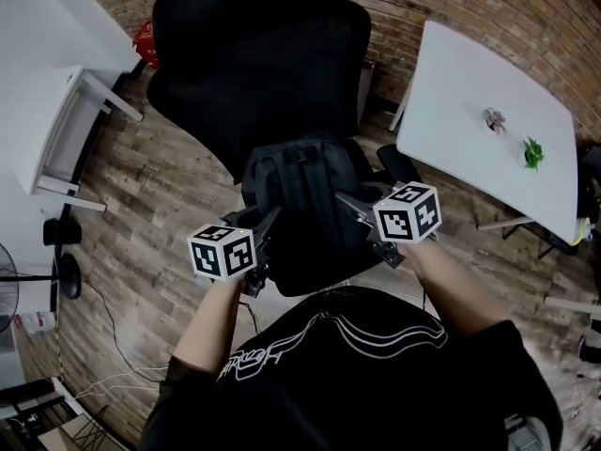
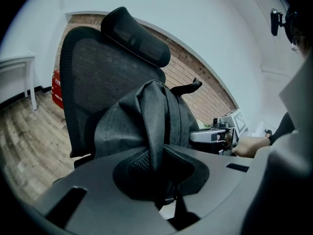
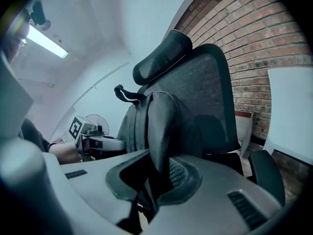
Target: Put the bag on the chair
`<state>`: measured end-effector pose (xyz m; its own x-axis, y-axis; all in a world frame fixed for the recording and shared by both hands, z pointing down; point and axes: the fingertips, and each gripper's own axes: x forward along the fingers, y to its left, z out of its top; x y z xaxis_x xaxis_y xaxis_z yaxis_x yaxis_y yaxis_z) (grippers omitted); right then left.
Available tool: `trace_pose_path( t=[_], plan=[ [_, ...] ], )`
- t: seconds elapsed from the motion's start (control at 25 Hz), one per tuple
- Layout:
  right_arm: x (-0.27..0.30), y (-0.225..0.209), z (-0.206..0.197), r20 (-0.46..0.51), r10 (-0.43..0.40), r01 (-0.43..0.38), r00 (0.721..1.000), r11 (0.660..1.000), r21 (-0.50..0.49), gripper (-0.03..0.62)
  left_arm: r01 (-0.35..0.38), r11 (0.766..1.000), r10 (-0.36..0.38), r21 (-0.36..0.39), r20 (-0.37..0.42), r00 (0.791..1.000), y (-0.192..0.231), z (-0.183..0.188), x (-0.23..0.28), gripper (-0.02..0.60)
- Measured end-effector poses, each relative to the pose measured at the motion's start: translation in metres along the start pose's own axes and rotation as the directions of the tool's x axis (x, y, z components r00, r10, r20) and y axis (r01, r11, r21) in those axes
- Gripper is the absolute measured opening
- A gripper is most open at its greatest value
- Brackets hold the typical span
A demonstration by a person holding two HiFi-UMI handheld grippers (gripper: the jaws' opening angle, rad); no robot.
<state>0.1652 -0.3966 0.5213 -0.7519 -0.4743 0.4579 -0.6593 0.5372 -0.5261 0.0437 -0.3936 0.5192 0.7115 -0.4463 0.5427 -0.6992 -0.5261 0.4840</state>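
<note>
black bag (image 1: 300,195) standing on the chair (image 1: 254,54), seems to be leaning on the backrest but hard to say from above, left gripper (image 1: 270,224) jaws clamped on a strap (image 2: 155,126), right gripper (image 1: 346,201) jaws pinching the other strap (image 3: 161,126), bag body right past both sets of jaws, between the two grippers

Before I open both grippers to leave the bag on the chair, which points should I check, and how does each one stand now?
1. Left gripper jaws shut on a bag strap: ok.
2. Right gripper jaws shut on the other strap: ok.
3. Bag is above the seat, in front of the chair backrest: ok.
4. Bag stands upright, not tipping sideways: ok.
5. Bag's bottom already rests on the seat: cannot tell, as the bag itself hides it.
</note>
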Motion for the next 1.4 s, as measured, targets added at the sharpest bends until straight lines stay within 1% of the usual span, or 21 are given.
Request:
trace_pose_path(
  t=[0.32, 0.56, 0.72, 0.84, 1.0, 1.24, 1.4],
  plan=[
    [0.035, -0.038, 0.014, -0.058, -0.024, 0.022, 0.998, 0.999, -0.033, 0.038, -0.047, 0.999, 0.047, -0.016, 0.006, 0.999, 0.036, 0.013, 0.031, 0.064],
    [0.058, -0.069, 0.017, -0.098, -0.069, 0.065, 0.993, 0.997, -0.047, 0.040, -0.083, 0.996, 0.083, 0.026, -0.017, 0.996, 0.060, 0.018, 0.056, 0.066],
    [0.077, -0.088, 0.013, -0.132, -0.104, 0.096, 0.986, 0.993, -0.072, 0.044, -0.112, 0.993, 0.113, 0.029, -0.038, 0.993, 0.079, 0.015, 0.073, 0.066],
    [0.090, -0.100, 0.005, -0.164, -0.122, 0.110, 0.979, 0.990, -0.082, 0.048, -0.137, 0.990, 0.138, 0.018, -0.064, 0.988, 0.091, 0.006, 0.083, 0.067],
    [0.097, -0.113, -0.012, -0.193, -0.120, 0.112, 0.974, 0.992, -0.053, 0.049, -0.160, 0.987, 0.160, 0.003, -0.091, 0.983, 0.096, -0.011, 0.095, 0.067],
    [0.107, -0.123, -0.014, -0.176, -0.126, 0.120, 0.976, 0.992, -0.041, 0.048, -0.190, 0.982, 0.188, -0.024, -0.060, 0.980, 0.108, -0.012, 0.106, 0.069],
    [0.113, -0.120, -0.022, -0.175, -0.093, 0.095, 0.980, 0.995, 0.001, 0.046, -0.205, 0.978, 0.202, -0.048, -0.057, 0.978, 0.115, -0.018, 0.107, 0.072]
  ],
)
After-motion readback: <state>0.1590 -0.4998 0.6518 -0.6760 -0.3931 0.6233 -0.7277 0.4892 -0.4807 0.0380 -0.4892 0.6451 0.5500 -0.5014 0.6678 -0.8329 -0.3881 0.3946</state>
